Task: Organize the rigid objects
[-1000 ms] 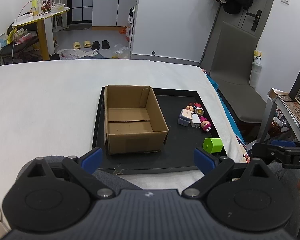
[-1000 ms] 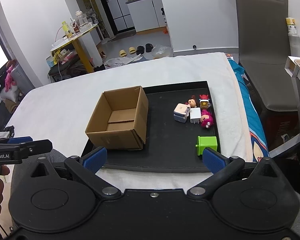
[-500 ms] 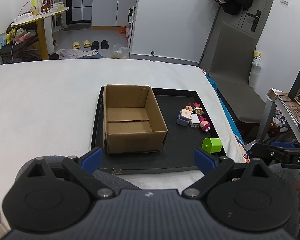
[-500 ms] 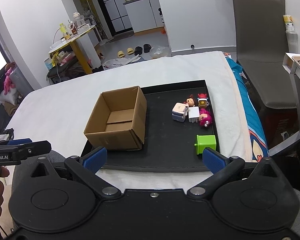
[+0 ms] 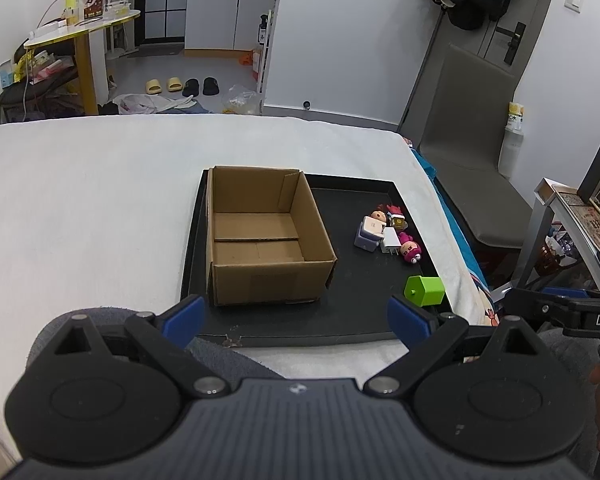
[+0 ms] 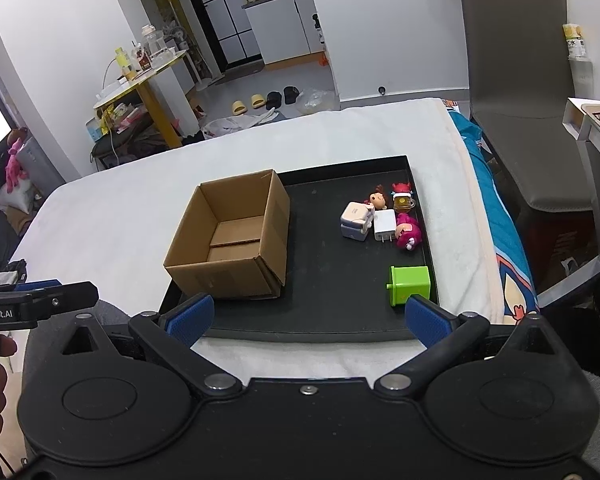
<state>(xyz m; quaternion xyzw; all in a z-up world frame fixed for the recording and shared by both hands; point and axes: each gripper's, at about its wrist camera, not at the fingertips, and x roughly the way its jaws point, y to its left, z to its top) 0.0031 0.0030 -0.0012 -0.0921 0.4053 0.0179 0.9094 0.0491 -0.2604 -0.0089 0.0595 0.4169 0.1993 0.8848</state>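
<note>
Grippers both hang wide open and empty, left gripper [image 5: 296, 316] and right gripper [image 6: 307, 317], just short of the black rectangular tray [image 6: 320, 320]. On it, the open brown cardboard box [image 6: 236, 236] sits left; the green plastic cube [image 6: 410, 285] and clustered small toy figures [image 6: 380, 216] sit right.

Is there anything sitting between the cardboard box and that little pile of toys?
No. Between the cardboard box and the toys lies only bare black tray, clearest in the right wrist view.
</note>
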